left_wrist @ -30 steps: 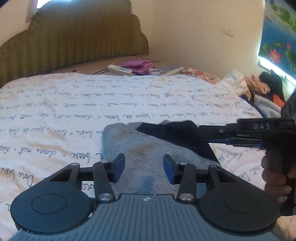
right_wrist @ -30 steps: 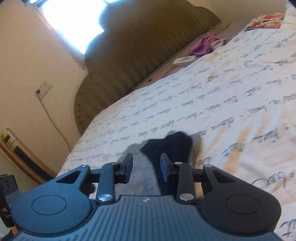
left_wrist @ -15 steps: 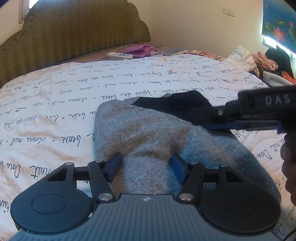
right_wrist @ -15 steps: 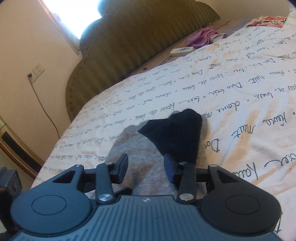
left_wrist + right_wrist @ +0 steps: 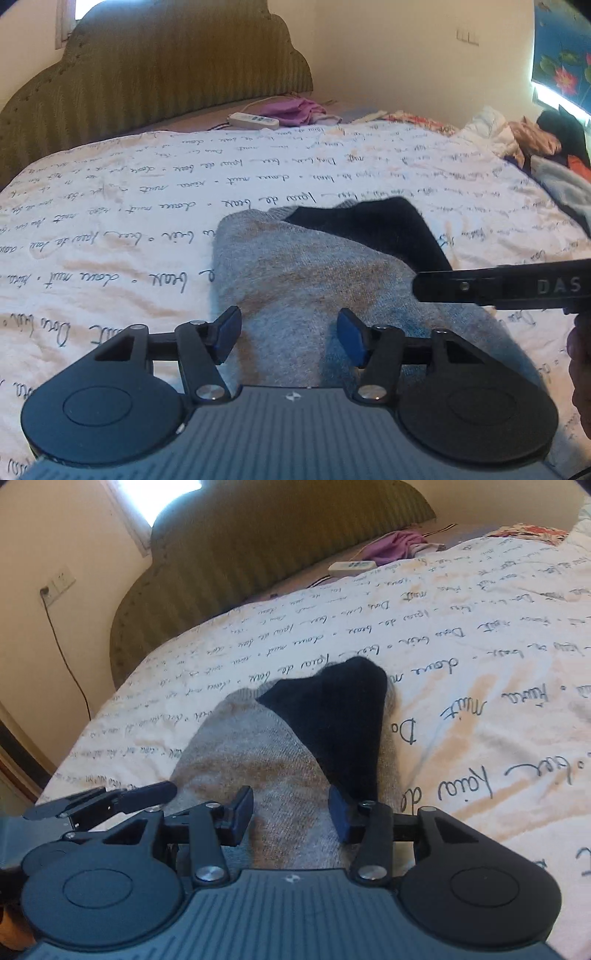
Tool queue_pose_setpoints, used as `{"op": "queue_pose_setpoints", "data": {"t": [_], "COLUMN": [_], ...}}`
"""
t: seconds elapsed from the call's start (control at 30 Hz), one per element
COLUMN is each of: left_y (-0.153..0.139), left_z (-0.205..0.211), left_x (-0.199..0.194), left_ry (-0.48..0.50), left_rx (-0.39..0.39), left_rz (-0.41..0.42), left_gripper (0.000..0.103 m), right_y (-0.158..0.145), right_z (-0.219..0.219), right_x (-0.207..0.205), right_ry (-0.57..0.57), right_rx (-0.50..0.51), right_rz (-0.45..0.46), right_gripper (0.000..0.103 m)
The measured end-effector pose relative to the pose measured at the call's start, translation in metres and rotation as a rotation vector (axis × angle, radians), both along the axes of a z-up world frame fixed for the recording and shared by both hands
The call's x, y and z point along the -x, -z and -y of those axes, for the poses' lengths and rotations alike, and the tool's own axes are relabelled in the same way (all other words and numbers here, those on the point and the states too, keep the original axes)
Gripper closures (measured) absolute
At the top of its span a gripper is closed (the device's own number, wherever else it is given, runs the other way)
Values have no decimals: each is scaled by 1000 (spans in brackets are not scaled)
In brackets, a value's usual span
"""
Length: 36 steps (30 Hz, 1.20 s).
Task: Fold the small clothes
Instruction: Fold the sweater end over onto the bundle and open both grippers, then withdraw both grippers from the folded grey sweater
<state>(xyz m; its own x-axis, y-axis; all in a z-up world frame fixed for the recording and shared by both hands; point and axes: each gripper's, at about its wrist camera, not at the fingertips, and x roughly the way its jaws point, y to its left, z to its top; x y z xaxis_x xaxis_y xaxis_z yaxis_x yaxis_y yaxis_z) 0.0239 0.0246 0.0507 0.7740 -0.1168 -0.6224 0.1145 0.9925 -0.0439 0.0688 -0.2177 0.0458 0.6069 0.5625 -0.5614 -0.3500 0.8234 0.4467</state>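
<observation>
I see both my left gripper (image 5: 288, 338) and right gripper (image 5: 291, 814) spread wide, gripping nothing, poised over the grey sock (image 5: 317, 280) with its black toe (image 5: 336, 716), lying flat on the script-printed bedspread (image 5: 129, 206).

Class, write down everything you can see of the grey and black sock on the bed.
The sock is a knitted piece, mostly heather grey with a black toe section at its far end. It looks soft and woolly, with brownish marks on the grey. It lies flat along the bedspread printed with cursive writing. The left gripper and right gripper sit over its near end, jaws open either side of the grey fabric; whether the pads touch it is unclear.
</observation>
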Motion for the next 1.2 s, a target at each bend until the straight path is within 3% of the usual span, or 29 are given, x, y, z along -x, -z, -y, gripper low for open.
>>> {"op": "queue_pose_setpoints", "data": {"t": [0.17,0.23,0.3,0.4,0.47,0.53,0.63,0.7,0.77,0.83,0.9,1.0,1.1,1.2], "left_y": [-29,-33,-30,-27,-33,-41,-45,-40,-32,-19,-4,17,41,47], "left_z": [-71,-108,-143,-184,-201,-202,-171,-133,-97,-60,-27,4,15,19], "left_x": [67,87,99,112,118,123,124,119,118,121,125,126,128,130], "left_ry": [-60,-97,-115,-234,-322,-393,-378,-322,-293,-244,-189,-151,-173,-168], "left_rx": [-8,-38,-113,-245,-256,-235,-157,-105,-34,44,90,85,10,-37], "left_rz": [118,111,82,67,88,130,176,162,119,70,21,-54,-78,-50], "left_gripper": [32,30,30,30,30,27,19,14,13,13,13,13,9,2], "right_y": [-30,-28,-22,-14,-14,-18,-22,-24,-19,-5,8,32,43,50], "right_z": [49,78,113,166,186,191,171,147,120,92,62,30,15,8], "right_x": [72,96,112,125,130,137,145,146,138,134,133,128,140,148], "right_ry": [-2,37,103,249,332,385,335,263,166,96,45,76,110,135], "right_rx": [142,288,472,743,879,933,822,631,352,194,183,239,305,339], "right_rz": [196,237,241,215,216,249,285,275,180,84,50,-10,73,128], "right_gripper": [54,43,42,42,42,42,37,29,27,27,27,27,18,14]}}
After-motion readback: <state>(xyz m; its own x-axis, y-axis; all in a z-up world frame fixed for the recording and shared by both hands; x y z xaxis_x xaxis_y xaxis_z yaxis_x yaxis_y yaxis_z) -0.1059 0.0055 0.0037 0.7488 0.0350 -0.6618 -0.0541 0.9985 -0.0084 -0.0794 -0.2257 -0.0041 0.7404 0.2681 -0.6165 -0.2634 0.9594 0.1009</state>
